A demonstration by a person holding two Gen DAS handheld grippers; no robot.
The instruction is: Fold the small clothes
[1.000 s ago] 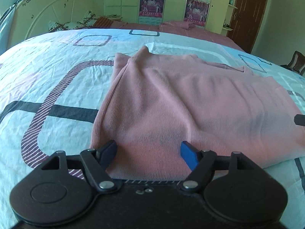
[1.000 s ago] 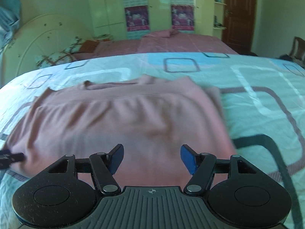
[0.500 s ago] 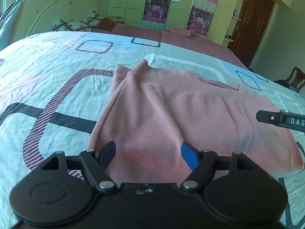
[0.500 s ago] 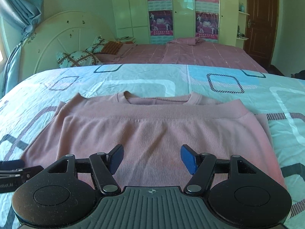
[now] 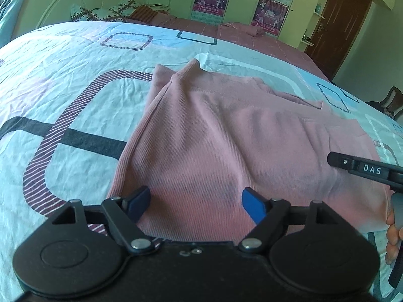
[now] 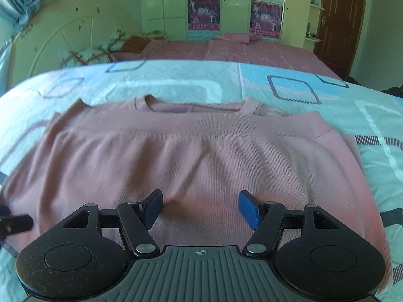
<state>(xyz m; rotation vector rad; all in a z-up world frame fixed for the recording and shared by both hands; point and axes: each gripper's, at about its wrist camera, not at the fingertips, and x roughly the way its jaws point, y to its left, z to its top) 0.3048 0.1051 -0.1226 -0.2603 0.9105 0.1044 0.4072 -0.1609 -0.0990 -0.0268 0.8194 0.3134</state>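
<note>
A pink knit sweater (image 5: 226,141) lies folded in half on the patterned bedspread (image 5: 63,75), its hem band laid just short of the neckline (image 6: 191,107). My left gripper (image 5: 195,202) is open and empty, just above the sweater's near left edge. My right gripper (image 6: 200,207) is open and empty over the near middle of the sweater (image 6: 201,156). The right gripper's black finger marked DAS (image 5: 362,167) shows at the right of the left wrist view. The left gripper's black tip (image 6: 15,224) shows at the left edge of the right wrist view.
A white curved headboard (image 6: 63,40) with pillows (image 6: 85,55) stands at the far left. A second bed with a pink cover (image 6: 239,50) lies behind. Green wardrobes with posters (image 6: 204,12) and a brown door (image 6: 337,20) line the far wall.
Both grippers have stayed open. The right gripper has swung left to face the sweater squarely and now reaches further into the left wrist view. The left gripper has risen slightly.
</note>
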